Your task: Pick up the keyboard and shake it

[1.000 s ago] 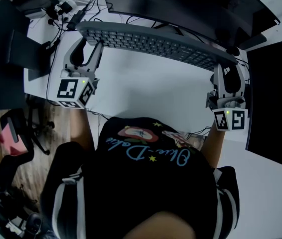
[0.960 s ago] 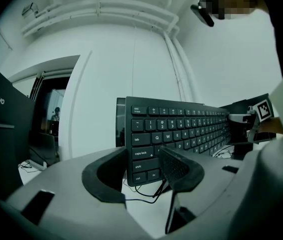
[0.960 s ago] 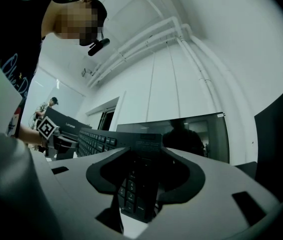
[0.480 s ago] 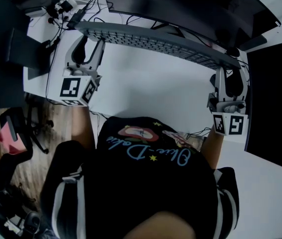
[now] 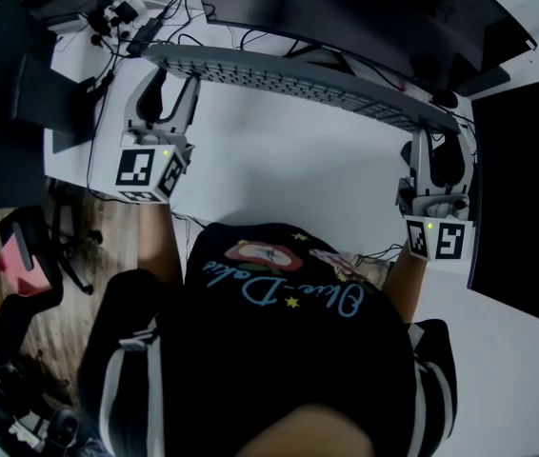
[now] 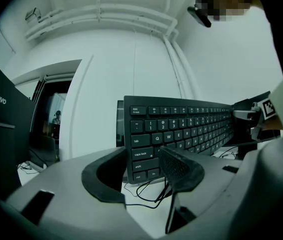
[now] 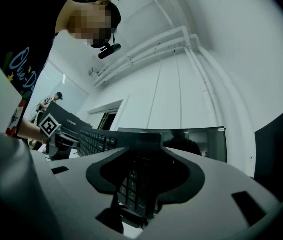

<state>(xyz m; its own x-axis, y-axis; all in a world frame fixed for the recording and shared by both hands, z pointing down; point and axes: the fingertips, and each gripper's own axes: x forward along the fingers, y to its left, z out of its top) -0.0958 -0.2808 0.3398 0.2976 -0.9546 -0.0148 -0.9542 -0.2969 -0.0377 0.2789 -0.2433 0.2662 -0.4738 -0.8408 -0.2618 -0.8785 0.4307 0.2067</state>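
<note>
Head view: keyboard (image 5: 298,79) is raised off the white worktop (image 5: 279,174), with left gripper (image 5: 163,76) and right gripper (image 5: 438,143) at its 2 ends. Left gripper view: fingers clamp the shift-key end. Right gripper view: fingers pinch the numpad end. It looks stiff, light and smooth-edged, so end grips suit shaking.

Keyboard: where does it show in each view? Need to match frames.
Head view: keyboard runs across the top, upper left down to the right, lifted off the desk.
Left gripper view: centre, keys facing the camera, its left end between the jaws.
Right gripper view: lower centre, seen end-on, its number-pad end between the jaws.
Shared landmark: Lenovo monitor, at the left in every view.
</note>
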